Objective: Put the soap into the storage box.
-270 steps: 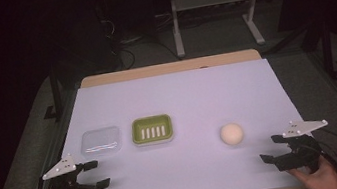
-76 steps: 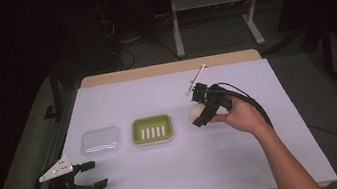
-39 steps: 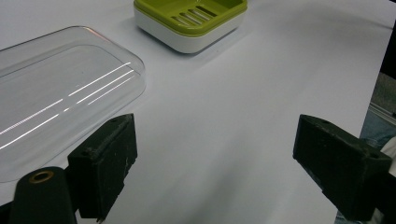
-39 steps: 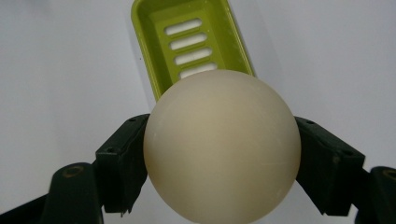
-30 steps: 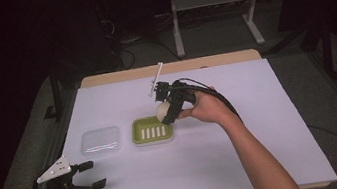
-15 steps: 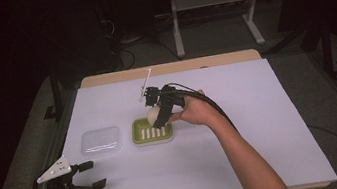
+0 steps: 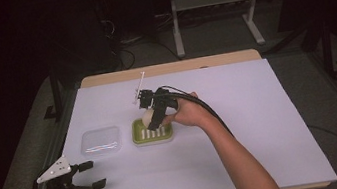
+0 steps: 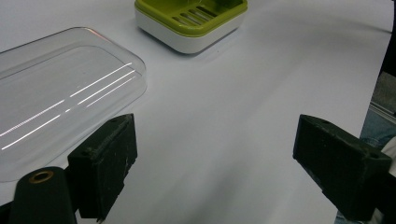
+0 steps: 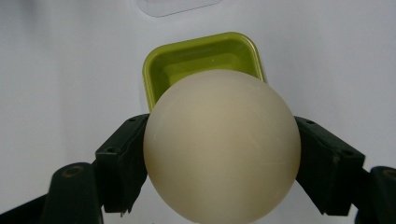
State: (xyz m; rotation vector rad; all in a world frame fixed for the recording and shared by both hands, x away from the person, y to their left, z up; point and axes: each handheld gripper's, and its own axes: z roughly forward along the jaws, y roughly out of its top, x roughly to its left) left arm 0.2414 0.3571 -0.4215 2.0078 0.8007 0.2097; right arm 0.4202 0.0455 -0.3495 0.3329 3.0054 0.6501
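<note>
Jaws of the left gripper (image 7: 91,174) stand wide apart with nothing between them, low at the near left corner of the worktop (image 7: 272,124). Farther in lies a clear lid (image 7: 100,141), and beside it a green dish (image 7: 152,133). Over that dish the right gripper (image 7: 152,120) clamps a cream ball (image 9: 221,144), held just above the tray.

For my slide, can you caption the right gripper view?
Right gripper holds cream ball above green dish.
</note>
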